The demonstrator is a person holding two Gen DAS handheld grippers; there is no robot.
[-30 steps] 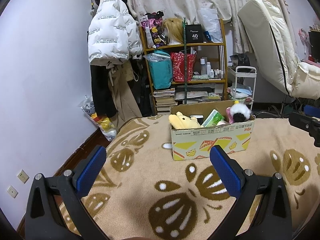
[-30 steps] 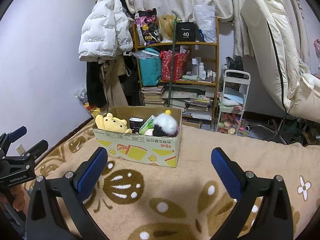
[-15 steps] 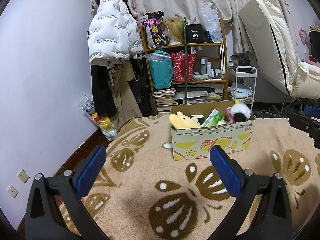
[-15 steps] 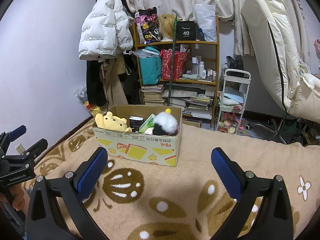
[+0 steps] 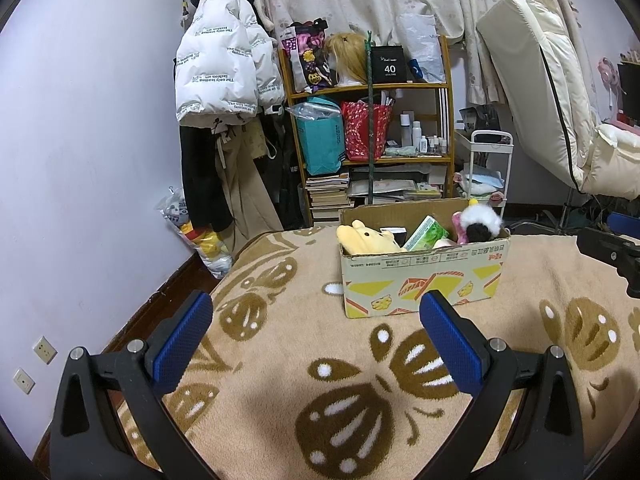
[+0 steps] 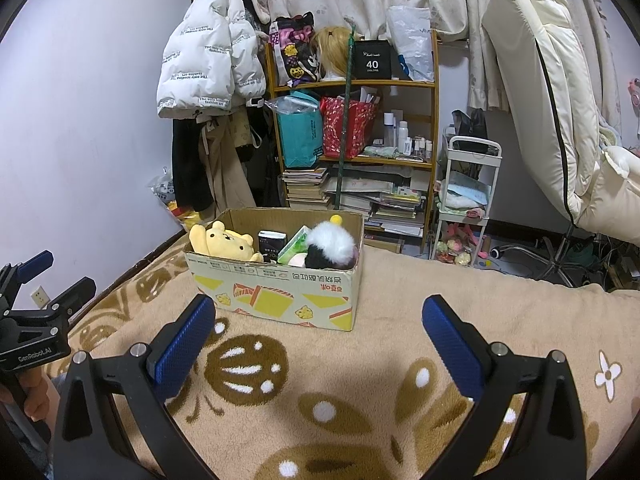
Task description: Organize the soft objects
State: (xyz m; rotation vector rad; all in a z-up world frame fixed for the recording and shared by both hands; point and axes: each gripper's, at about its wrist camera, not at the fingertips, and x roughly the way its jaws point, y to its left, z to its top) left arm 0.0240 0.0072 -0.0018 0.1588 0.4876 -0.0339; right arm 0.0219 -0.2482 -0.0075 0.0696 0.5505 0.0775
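A cardboard box [image 5: 424, 280] [image 6: 280, 292] stands on a beige blanket with brown patterns [image 5: 320, 392] [image 6: 340, 380]. Inside it lie a yellow plush bear [image 5: 366, 236] [image 6: 224, 240], a white and black plush toy [image 5: 478, 224] [image 6: 330, 244], a green packet [image 5: 426, 234] [image 6: 296, 245] and a small black box [image 6: 272, 242]. My left gripper [image 5: 316, 336] hovers open in front of the box, nothing between its blue pads. My right gripper [image 6: 318, 336] is open too, equally short of the box. Each gripper shows at the edge of the other's view.
A wooden shelf [image 5: 372, 140] [image 6: 356, 132] crammed with bags, books and bottles stands behind the box. A white puffer jacket [image 5: 224, 76] [image 6: 208, 68] hangs left of it. A white cart [image 6: 464, 208] and a cream chair [image 6: 560, 112] are at the right.
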